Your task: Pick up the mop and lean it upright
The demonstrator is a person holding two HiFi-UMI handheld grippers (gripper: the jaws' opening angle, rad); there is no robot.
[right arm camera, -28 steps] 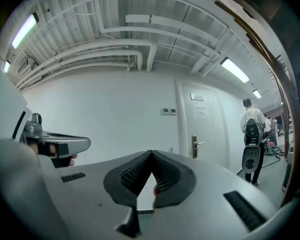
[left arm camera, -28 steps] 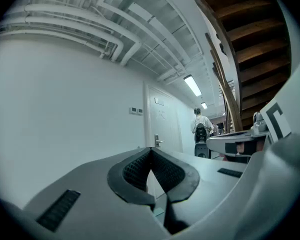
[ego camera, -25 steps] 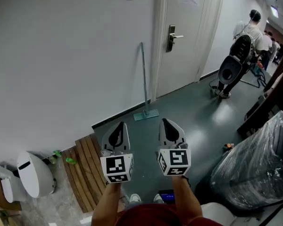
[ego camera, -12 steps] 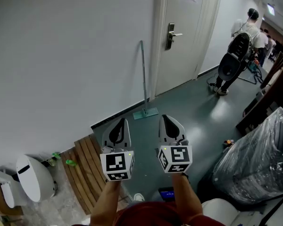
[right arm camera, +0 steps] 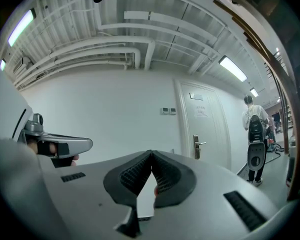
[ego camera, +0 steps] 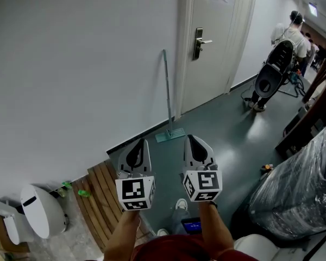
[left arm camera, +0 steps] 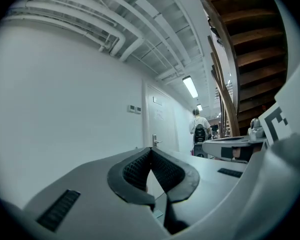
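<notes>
The grey-handled flat mop (ego camera: 167,91) leans upright just left of the white door (ego camera: 206,53); the left gripper (ego camera: 138,145) and right gripper (ego camera: 193,143) hang well short of that door, jaws pressed together, empty; the leaning step looks done; likely nothing remains to grip.

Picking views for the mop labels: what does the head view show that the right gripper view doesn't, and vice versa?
Head view only: the whole mop upright against the wall, wooden slats, plastic-wrapped bundle. Right gripper view only: ceiling pipes, and the right gripper with jaws together, nothing between. Both: the door, the person down the corridor.
</notes>
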